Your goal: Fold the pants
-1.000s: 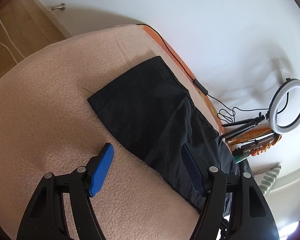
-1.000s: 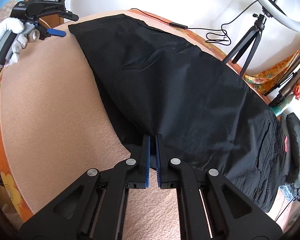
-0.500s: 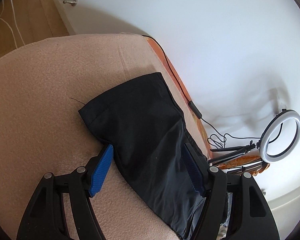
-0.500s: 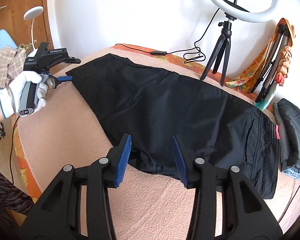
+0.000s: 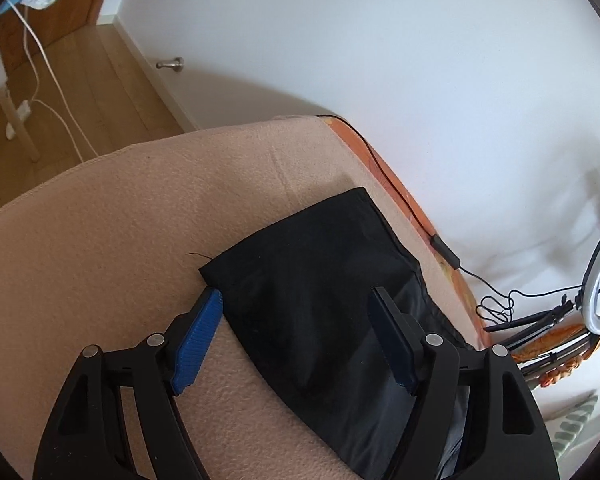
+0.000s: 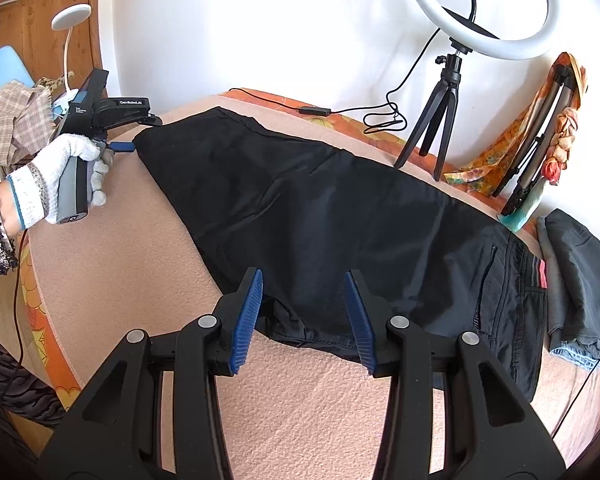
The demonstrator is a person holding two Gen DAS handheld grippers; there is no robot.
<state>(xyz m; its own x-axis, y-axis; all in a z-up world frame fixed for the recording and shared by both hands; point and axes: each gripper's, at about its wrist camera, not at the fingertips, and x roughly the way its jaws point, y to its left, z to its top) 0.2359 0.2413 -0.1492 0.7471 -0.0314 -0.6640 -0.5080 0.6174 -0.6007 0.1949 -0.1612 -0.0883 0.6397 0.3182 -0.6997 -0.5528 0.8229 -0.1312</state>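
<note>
Black pants (image 6: 340, 216) lie flat along a pink blanket (image 6: 308, 412), folded leg on leg, waistband at the right, hems at the far left. My right gripper (image 6: 304, 312) is open and hovers over the pants' near edge at mid-length. My left gripper (image 5: 296, 336) is open, its jaws straddling the near hem corner of the pants (image 5: 320, 292). It also shows in the right wrist view (image 6: 128, 136), held by a gloved hand at the hem end.
A ring light on a tripod (image 6: 456, 60) and a cable stand at the back by the wall. Grey folded clothes (image 6: 580, 280) lie at the right. A lamp (image 6: 70, 14) and wooden floor (image 5: 60, 112) are to the left.
My right gripper opened, let go of the pants' near edge and pulled back. My left gripper moved along to the hem corner and stayed open.
</note>
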